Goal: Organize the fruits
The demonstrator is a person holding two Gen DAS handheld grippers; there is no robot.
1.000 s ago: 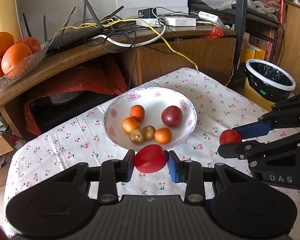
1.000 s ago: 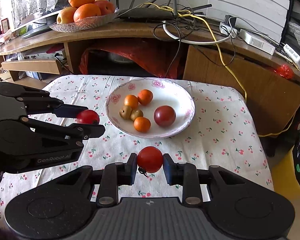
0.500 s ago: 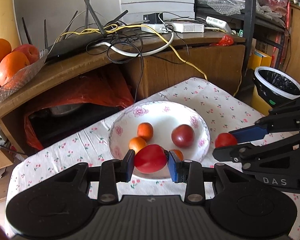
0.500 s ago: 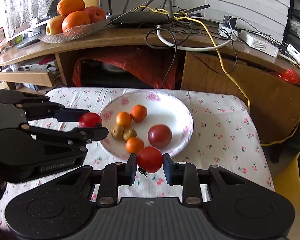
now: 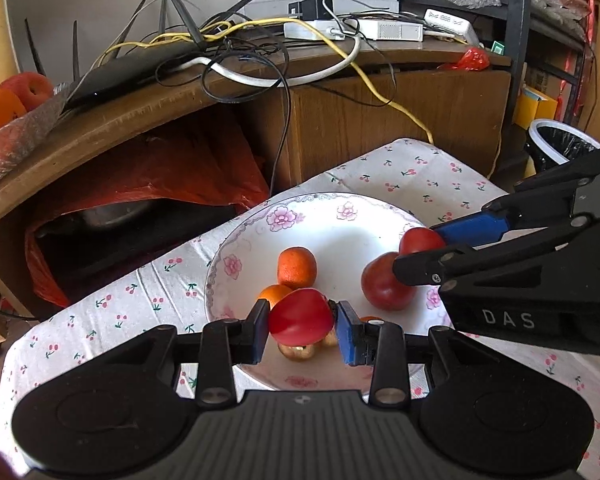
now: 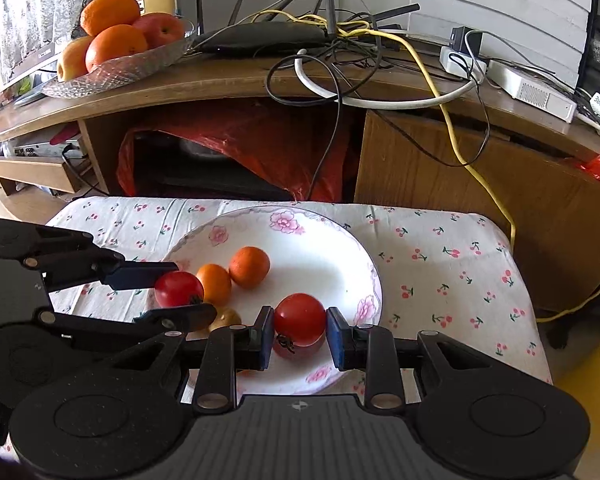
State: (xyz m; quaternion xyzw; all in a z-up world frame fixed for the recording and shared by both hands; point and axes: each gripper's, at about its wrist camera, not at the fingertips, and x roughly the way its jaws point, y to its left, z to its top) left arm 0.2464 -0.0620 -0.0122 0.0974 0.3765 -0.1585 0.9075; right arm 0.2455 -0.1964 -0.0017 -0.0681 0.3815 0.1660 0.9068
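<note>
Cherry-print cloth [image 6: 440, 248] covers the small table across the middle of both views, and a white floral bowl [image 6: 300, 224] sits on it at frame centre. Inside the bowl lie two small oranges [image 6: 249, 267], brownish small fruits [image 6: 228, 317] and a dark red tomato [image 5: 384, 286]. The left gripper [image 5: 302, 320], at lower centre of its own view, is clamped on a red tomato [image 5: 302, 315] above the bowl's near side. The right gripper [image 6: 300, 334], at lower centre of its view, pinches a second red tomato [image 6: 300, 319] over the bowl's near right part. Behind the table, a curved wooden desk [image 6: 220, 84] spans the upper half of the frame, carrying a black router [image 6: 268, 36] and tangled cables [image 6: 380, 64]. A glass dish of oranges and apples [image 6: 116, 46] stands at upper left. Red plastic sheeting [image 6: 236, 140] fills the recess beneath the desk. A black-lined bin [image 5: 560, 148] shows at the right edge of the left view.
</note>
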